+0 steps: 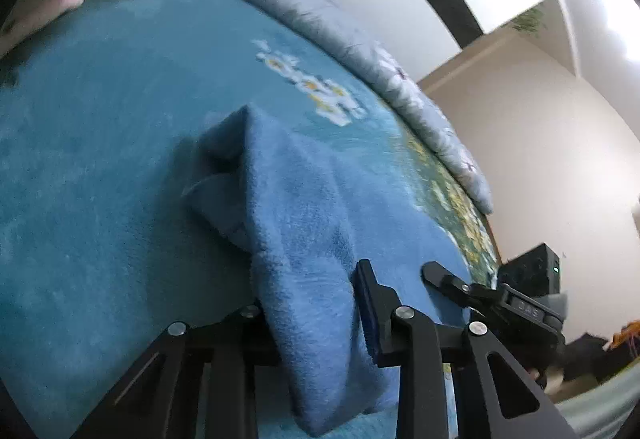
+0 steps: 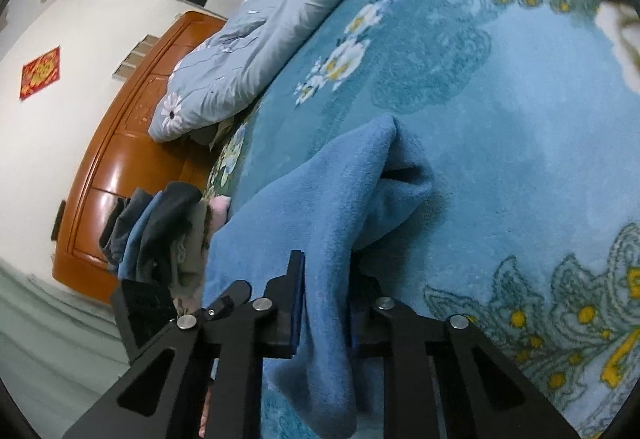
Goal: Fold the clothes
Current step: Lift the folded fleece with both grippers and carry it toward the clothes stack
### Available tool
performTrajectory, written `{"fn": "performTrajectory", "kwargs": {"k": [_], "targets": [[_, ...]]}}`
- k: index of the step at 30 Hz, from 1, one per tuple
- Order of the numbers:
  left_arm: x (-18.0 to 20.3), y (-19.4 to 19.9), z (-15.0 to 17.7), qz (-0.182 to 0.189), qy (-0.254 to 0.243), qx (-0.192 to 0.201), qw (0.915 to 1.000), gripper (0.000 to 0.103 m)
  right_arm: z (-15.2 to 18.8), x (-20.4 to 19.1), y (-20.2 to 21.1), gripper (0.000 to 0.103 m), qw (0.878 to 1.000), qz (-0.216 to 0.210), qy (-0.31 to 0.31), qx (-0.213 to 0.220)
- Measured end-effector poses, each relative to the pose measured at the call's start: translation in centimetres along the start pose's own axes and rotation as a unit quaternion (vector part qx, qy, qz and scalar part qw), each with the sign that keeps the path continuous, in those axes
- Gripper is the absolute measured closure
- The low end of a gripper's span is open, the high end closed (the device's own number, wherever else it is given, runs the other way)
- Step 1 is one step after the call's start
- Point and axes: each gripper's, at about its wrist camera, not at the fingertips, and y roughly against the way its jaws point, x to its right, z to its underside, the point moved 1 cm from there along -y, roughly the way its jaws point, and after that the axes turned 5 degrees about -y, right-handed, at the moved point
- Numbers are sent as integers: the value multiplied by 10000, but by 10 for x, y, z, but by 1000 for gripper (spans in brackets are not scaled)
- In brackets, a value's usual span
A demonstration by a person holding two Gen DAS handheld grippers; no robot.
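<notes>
Fleece garment [image 1: 304, 207], blue, hangs bunched between both grippers above the teal floral blanket [image 1: 100, 159] on the bed. Left gripper [image 1: 312, 299] and right gripper [image 2: 326, 291] each have jaws clamped on its cloth. No neat fold shows; more clothes [image 2: 160, 235] wait heaped at the far left.

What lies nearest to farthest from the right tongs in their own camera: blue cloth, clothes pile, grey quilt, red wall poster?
1. Blue cloth, clamped in the right tongs.
2. Clothes pile, just left.
3. Grey quilt, beyond, upper left.
4. Red wall poster, far left.
</notes>
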Motion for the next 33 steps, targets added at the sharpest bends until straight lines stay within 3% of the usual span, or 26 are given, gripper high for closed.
{"fn": "performTrajectory", "kwargs": {"k": [5,11,16,20,26,33], "targets": [[12,14,4,-14,-305,24,9995,74,11,-17,15,87,9996,-90,237,125],[31,58,-4,119,-621,336,9974,74,24,-55,37,87,9979,-4,616,197],[43,122,-40,298,-826,790,9930,73,16,-134,60,87,9921,-158,1198,338],[47,191,-82,236,-1076,1213,9865,73,13,-214,65,87,9824,-404,1795,326],[38,284,-138,-494,-1528,1671,9728,73,15,-320,32,87,9685,-814,2352,42],[-18,349,-188,-873,-1342,1845,9697,73,15,-401,-40,87,9594,-1074,2588,-326]]}}
